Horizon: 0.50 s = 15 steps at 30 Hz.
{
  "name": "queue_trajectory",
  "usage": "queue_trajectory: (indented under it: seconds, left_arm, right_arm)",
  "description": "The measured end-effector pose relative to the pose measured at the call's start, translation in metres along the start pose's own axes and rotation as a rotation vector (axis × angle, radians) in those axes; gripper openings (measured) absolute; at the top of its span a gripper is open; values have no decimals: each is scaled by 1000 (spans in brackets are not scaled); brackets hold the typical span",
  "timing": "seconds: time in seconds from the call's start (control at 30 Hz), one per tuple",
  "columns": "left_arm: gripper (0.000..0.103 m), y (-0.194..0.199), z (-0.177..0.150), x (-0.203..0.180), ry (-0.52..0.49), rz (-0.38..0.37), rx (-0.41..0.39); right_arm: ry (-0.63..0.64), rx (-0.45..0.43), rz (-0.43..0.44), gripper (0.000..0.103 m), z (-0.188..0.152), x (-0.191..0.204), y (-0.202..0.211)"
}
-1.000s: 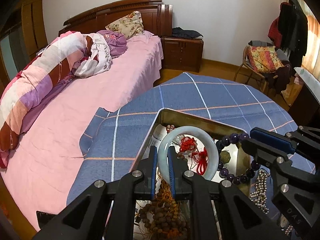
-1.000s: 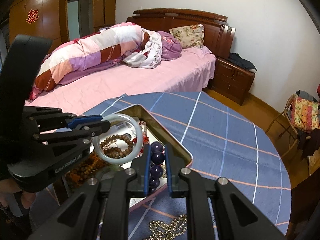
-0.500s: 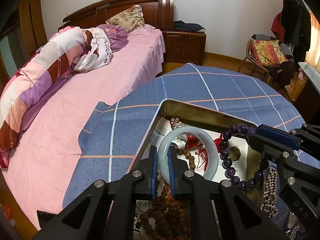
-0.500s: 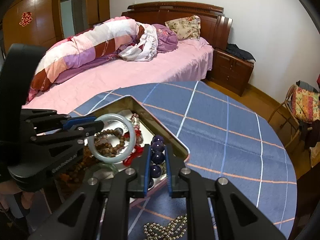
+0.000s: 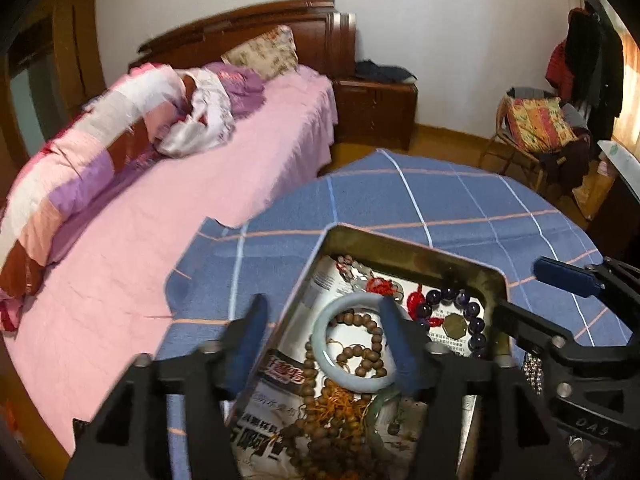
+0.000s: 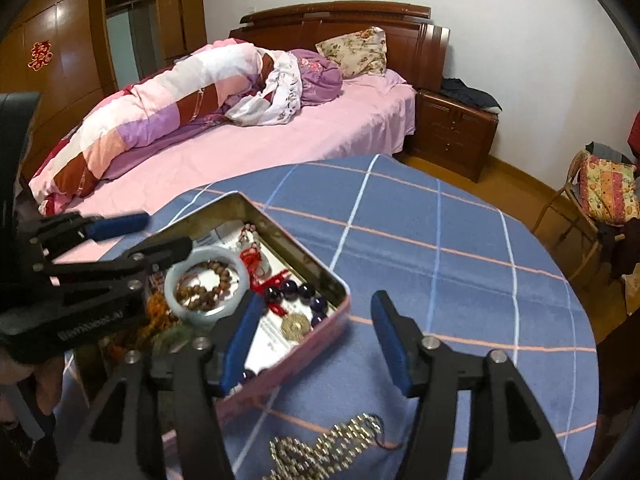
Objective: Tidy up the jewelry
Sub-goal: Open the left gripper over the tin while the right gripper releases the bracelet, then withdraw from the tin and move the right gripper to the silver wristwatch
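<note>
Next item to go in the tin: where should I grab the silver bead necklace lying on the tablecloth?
Pinch the silver bead necklace across the thick middle of its heap, coming straight down with the right gripper, whose jaws are opening and empty. It lies bunched flat on the tablecloth just outside the tin, so no strand stands up.

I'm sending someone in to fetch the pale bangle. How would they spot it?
On the blue checked table sits an open metal tin of jewelry. The bangle lies inside it, on brown beads: the only smooth, solid, pale green ring among beaded strings.
</note>
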State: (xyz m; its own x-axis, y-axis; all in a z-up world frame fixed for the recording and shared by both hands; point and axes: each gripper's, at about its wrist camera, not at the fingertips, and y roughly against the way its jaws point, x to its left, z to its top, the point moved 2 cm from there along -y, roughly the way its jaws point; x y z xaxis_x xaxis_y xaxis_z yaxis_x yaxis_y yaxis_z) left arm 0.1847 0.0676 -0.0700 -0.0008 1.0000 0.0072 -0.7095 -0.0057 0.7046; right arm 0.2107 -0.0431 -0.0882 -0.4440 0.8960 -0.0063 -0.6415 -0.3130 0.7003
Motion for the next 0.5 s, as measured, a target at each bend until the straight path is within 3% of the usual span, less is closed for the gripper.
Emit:
queue_trajectory:
  seconds: [0.33,0.5]
  left_arm:
    - [63,41,-20,-15,-31,-39,-45]
    - [63,54,-42,-35,-78,-67,-33]
  right_arm:
    - [12,0,-37,81,-33,-25,45]
    - [-16,4,-43,82,-65,-37,67]
